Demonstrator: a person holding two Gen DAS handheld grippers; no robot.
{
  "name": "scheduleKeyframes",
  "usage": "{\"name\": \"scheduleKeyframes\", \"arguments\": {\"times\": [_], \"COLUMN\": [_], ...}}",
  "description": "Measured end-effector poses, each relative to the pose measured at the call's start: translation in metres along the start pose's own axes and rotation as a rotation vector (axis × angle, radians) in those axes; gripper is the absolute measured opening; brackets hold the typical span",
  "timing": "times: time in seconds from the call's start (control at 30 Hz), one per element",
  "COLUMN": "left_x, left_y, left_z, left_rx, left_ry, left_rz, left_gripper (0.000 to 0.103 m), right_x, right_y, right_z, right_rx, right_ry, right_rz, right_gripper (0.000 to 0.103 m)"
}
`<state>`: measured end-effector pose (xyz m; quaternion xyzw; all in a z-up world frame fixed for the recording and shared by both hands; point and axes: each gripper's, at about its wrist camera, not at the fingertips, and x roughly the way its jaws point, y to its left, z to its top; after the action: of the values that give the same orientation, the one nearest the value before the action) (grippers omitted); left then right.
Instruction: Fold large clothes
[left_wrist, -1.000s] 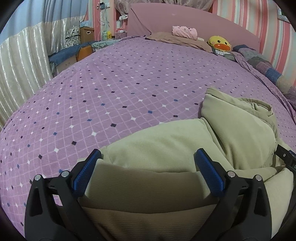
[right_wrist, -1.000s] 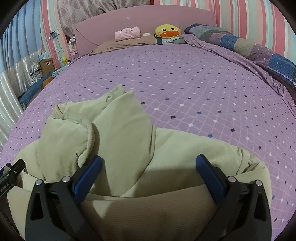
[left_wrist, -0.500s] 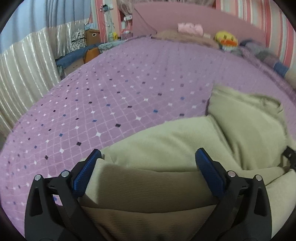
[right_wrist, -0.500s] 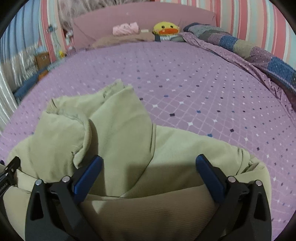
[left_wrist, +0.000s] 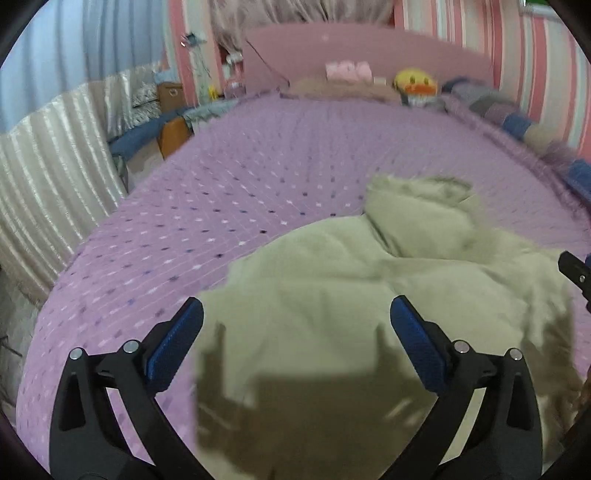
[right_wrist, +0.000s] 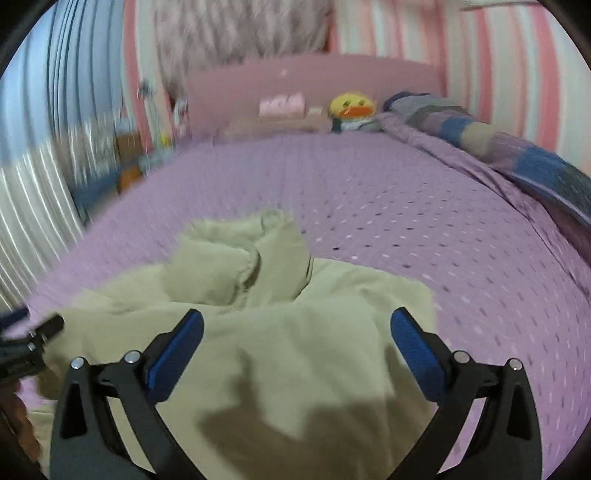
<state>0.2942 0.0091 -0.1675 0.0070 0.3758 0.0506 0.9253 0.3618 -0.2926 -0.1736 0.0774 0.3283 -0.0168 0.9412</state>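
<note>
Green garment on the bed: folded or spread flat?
Folded: the olive garment is doubled over, hood bunched on top, on the purple bedspread.

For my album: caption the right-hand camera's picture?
Open right gripper above a khaki garment on a purple bedspread.

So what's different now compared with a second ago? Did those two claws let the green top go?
Yes, it seems so. A second ago a fold of the olive garment stood between each gripper's fingers. Now it lies flat on the purple bedspread, and the left gripper and right gripper have pulled back and risen above it, both open. The hood stays bunched at the far end; the duck toy has not moved.
</note>
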Motion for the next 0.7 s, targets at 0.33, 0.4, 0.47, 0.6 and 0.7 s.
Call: {"name": "scheduleKeyframes", "arguments": {"times": [0.33, 0.4, 0.47, 0.6, 0.7], "left_x": [-0.141, -0.151, -0.154, -0.151, -0.145], "left_y": [0.070, 0.085, 0.095, 0.110, 0.119], "left_z": [-0.118, -0.143, -0.159, -0.185, -0.188], "left_rx": [-0.152, -0.175, -0.182, -0.167, -0.152], "left_ry": [0.038, 0.063, 0.090, 0.132, 0.154], "left_rz": [-0.154, -0.162, -0.139, -0.115, -0.084], "left_gripper": [0.100, 0.100, 0.100, 0.100, 0.100], "right_x": [-0.174, -0.194, -0.210, -0.225, -0.227], "right_y": [-0.036, -0.041, -0.049, -0.074, -0.095], "right_z": [-0.121, -0.140, -0.156, -0.172, -0.179], "right_rx": [0.014, -0.039, -0.079, -0.070, -0.027], "right_ry": [0.015, 0.017, 0.034, 0.057, 0.088], "right_rz": [-0.037, -0.073, -0.108, -0.170, -0.165], "right_gripper": [0.101, 0.101, 0.101, 0.101, 0.101]}}
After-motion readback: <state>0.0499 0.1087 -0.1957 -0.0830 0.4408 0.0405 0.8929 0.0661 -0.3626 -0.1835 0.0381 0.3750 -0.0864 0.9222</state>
